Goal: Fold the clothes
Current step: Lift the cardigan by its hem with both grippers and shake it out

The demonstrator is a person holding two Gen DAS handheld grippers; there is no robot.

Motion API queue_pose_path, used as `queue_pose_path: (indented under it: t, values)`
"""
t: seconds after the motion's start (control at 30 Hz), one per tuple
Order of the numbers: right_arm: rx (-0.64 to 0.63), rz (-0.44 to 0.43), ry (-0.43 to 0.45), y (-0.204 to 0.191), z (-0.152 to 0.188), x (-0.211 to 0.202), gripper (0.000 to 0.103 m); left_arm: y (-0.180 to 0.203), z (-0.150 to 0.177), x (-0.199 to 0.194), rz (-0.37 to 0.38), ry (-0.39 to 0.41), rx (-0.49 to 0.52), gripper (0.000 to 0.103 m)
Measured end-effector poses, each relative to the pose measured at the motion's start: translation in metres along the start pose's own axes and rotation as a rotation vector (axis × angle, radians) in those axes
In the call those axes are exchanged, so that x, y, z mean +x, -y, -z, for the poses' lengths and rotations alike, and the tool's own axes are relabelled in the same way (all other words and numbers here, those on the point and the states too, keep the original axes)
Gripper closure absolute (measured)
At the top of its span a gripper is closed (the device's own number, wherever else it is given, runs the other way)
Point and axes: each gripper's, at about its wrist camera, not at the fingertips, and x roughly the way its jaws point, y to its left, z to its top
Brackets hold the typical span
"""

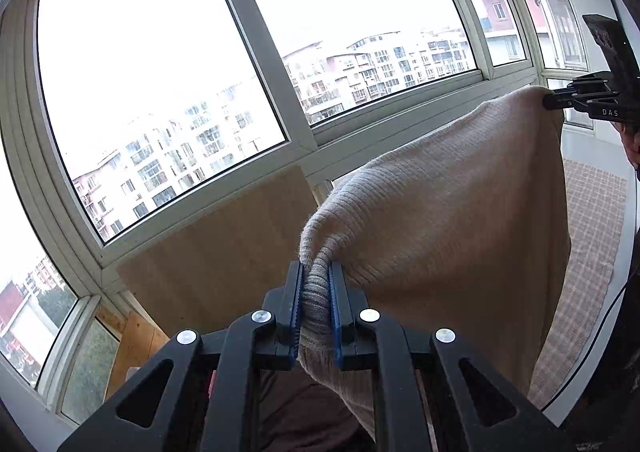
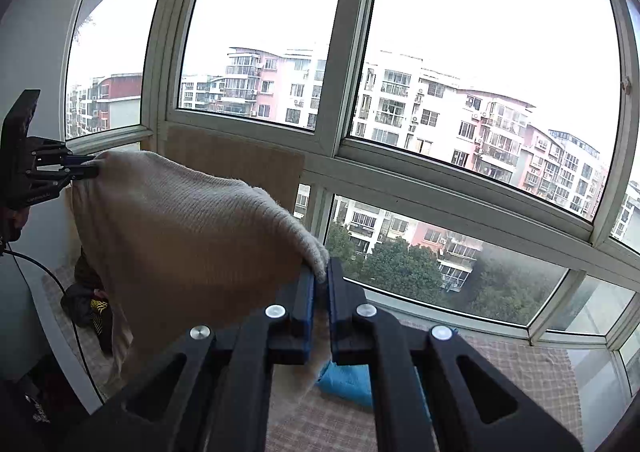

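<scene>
A beige ribbed knit sweater [image 1: 460,191] hangs in the air, stretched between my two grippers in front of the window. My left gripper [image 1: 316,284] is shut on a bunched edge of the knit, which is squeezed between its blue pads [image 1: 297,292]. My right gripper [image 2: 322,278] is shut on the other top corner of the sweater [image 2: 180,219]. In each wrist view the opposite gripper shows at the far end of the cloth: the right gripper [image 1: 549,99] and the left gripper [image 2: 95,167]. The sweater's lower part drapes down out of sight.
Large white-framed windows [image 2: 340,51] fill the background. Below lies a surface with a checked cloth [image 2: 520,368]; on it are a blue item [image 2: 348,378] and a dark pile of clothes [image 2: 88,300]. A wooden board [image 1: 224,236] leans under the window. A black cable [image 2: 60,284] hangs at the left.
</scene>
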Motion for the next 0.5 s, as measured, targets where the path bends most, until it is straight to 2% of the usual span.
queue_pose_path:
  t: [0.2, 0.3, 0.43, 0.5]
  values:
    - [-0.048, 0.079, 0.149, -0.014, -0.039, -0.07, 0.097, -0.011, -0.044, -0.074, -0.111, 0.136, 0.037, 0.092]
    - [-0.04, 0.18, 0.173, -0.019, -0.048, -0.09, 0.097, -0.011, -0.05, -0.086, -0.127, 0.151, 0.058, 0.092]
    - [-0.057, 0.203, 0.202, -0.022, -0.051, -0.105, 0.097, -0.011, -0.059, -0.103, -0.149, 0.172, 0.086, 0.092]
    - [-0.062, 0.227, 0.175, -0.02, -0.048, -0.099, 0.097, -0.011, -0.064, -0.111, -0.159, 0.181, 0.099, 0.092]
